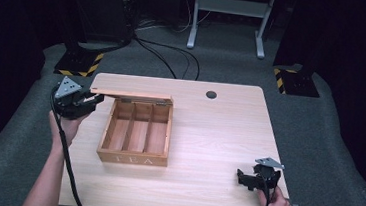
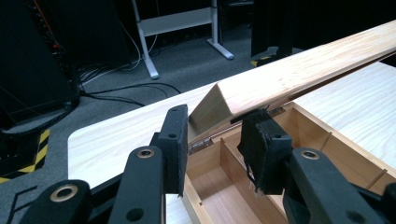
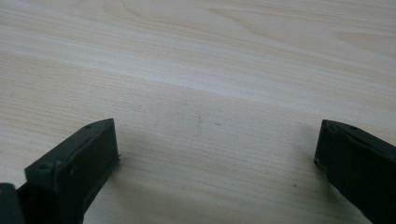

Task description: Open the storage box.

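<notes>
A wooden tea box (image 1: 133,157) with three bare compartments stands left of the table's middle. Its lid (image 1: 131,97) is raised at the back, roughly level over the hinge. My left gripper (image 1: 96,100) reaches in from the left and is shut on the lid's left end. In the left gripper view the lid (image 2: 303,70) runs off to the upper right, its end caught between the pads of my left gripper (image 2: 217,126), above the box's open compartments (image 2: 219,200). My right gripper (image 1: 241,178) rests near the table's front right corner, and my right gripper (image 3: 217,135) is open over bare wood.
The light wood table (image 1: 218,131) has a round cable hole (image 1: 211,94) near its far edge. Beyond it, on grey carpet, are cables (image 1: 165,56), a white frame (image 1: 229,6) and two yellow-and-black striped stand bases (image 1: 79,64).
</notes>
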### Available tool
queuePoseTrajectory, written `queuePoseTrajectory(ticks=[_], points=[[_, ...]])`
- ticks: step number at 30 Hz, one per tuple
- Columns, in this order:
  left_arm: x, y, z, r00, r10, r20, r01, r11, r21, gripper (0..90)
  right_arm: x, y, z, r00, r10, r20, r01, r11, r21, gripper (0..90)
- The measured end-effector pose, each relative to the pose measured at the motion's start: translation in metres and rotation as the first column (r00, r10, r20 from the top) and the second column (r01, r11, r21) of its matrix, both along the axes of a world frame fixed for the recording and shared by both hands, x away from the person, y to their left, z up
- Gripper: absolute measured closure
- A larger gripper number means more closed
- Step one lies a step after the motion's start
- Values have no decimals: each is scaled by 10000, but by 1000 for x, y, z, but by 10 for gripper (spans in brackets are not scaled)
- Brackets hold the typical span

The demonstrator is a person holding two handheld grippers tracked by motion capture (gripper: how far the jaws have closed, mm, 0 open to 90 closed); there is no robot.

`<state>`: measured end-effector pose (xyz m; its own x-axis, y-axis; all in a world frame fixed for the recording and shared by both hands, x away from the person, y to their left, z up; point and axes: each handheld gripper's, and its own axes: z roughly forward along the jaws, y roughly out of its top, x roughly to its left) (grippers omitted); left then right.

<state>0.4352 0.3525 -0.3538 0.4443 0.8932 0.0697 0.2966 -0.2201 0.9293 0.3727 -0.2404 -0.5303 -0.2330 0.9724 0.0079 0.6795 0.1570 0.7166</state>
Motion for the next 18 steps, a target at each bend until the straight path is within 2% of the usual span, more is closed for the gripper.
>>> queuePoseTrajectory(ticks=[8, 10, 12, 18], points=[[0, 0, 0, 10000, -2, 8, 2, 10000, 0, 615, 0, 0, 0, 10000, -2, -8, 2, 10000, 2, 0], [0, 0, 0, 10000, -4, 7, 4, 10000, 3, 616, 0, 1, 0, 9999, -158, 63, 158, 9999, 65, 0], [0, 0, 0, 10000, -12, -16, 12, 10000, 8, 616, 0, 0, 0, 10000, 5, -4, -5, 10000, -1, 0], [0, 0, 0, 10000, -34, -17, 34, 10000, 38, 615, 0, 0, 0, 10000, 1, 2, -1, 10000, 0, 0]])
